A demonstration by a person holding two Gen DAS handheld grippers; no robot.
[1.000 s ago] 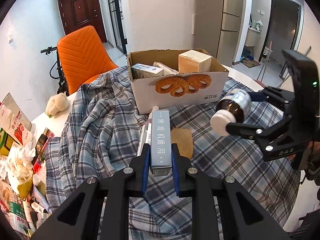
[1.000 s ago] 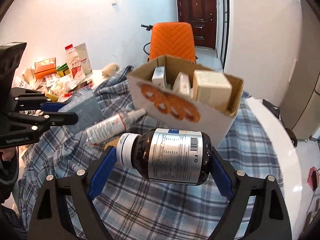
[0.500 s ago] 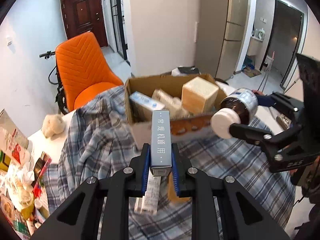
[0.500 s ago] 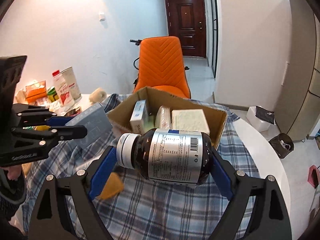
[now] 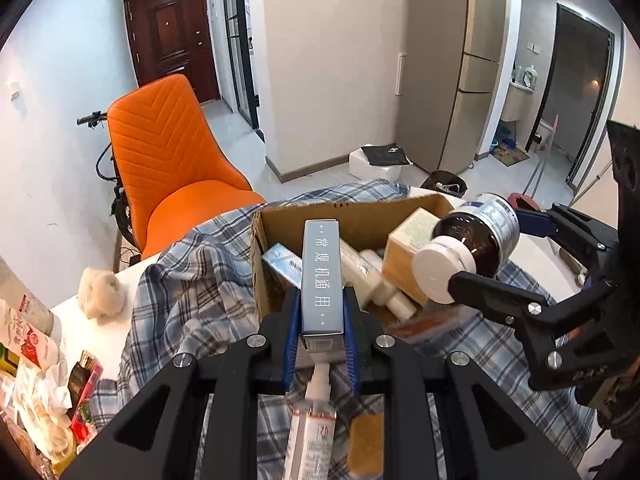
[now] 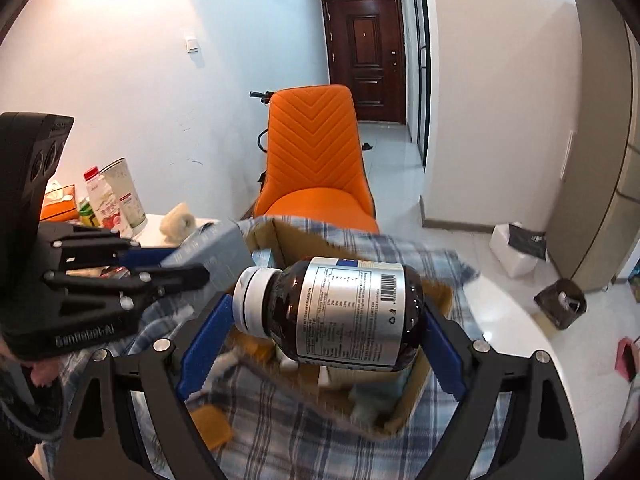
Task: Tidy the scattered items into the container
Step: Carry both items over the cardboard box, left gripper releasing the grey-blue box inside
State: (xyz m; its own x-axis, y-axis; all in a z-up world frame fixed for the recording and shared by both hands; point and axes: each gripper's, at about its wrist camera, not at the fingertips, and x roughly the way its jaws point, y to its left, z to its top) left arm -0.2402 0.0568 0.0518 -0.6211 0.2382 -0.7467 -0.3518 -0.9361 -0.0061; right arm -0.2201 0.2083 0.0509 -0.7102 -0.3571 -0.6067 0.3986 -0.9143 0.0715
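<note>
Clamping a grey carton (image 5: 322, 276), left jaws; right jaws grip brown bottle (image 6: 344, 316), seemingly over cardboard box (image 5: 360, 216).

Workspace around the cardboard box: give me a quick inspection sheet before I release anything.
Surface: white table partly draped with a blue plaid cloth.
Job's things: cardboard box already holds several cartons; grey carton and brown bottle are held above it; a white tube and a tan pad lie on the cloth.
Clutter: food packets and tissues at the table's left edge, with a fluffy ball.
Grippers: left gripper shut on grey carton; right gripper shut on brown bottle.
Cables: nothing seen.
Surroundings: orange chair behind the table, dark door, a small bin on the floor.
</note>
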